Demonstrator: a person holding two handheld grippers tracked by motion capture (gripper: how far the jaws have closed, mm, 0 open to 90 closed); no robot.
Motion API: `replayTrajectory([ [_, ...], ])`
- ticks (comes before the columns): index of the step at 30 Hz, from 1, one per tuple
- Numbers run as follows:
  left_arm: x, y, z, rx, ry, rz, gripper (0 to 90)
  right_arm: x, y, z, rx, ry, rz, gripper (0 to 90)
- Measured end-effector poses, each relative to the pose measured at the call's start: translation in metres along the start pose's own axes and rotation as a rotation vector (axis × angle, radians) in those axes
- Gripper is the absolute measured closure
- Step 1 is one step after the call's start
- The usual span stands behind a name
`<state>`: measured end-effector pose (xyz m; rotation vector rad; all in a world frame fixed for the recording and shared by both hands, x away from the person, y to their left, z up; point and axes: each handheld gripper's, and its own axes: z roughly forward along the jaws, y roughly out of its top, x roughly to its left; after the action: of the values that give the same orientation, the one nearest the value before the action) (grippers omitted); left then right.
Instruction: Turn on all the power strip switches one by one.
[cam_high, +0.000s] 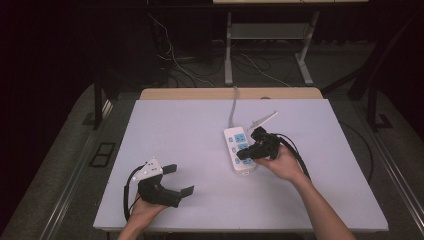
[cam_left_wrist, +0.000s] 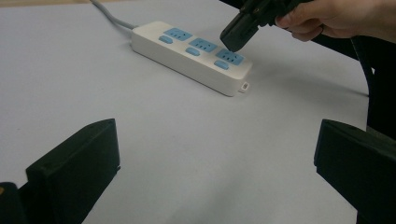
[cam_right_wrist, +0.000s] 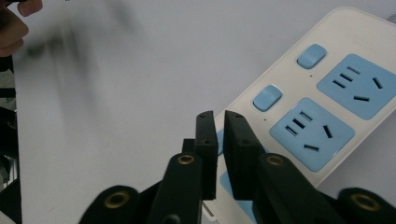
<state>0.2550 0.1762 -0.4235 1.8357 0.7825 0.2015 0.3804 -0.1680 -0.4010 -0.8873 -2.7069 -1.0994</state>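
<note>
White tabletop (cam_high: 190, 130) held the power strip (cam_high: 239, 150); right gripper (cam_right_wrist: 218, 140), jaws together, hovered above its nearest switch; left gripper (cam_high: 181, 181) sat apart, jaws spread.

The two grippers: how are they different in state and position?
The left gripper has its jaws wide apart; the right gripper has them shut, with nothing between. The left one lies over the bare table, apart from the power strip; the right one points down at the strip's nearest socket. Both are black and hand-held.

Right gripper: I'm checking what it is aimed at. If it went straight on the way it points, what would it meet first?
Probably the power strip: the right gripper, jaws nearly shut on nothing, points at the strip's near end, by its third blue switch and socket; the remaining gap is unclear.
</note>
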Motion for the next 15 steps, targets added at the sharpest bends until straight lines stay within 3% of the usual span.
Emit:
replayTrajectory([
  [15,0.000,0.000,0.000,0.000,-0.003,0.001,0.0,0.000,0.000,0.013,0.024,-0.001,-0.007,89.7],
])
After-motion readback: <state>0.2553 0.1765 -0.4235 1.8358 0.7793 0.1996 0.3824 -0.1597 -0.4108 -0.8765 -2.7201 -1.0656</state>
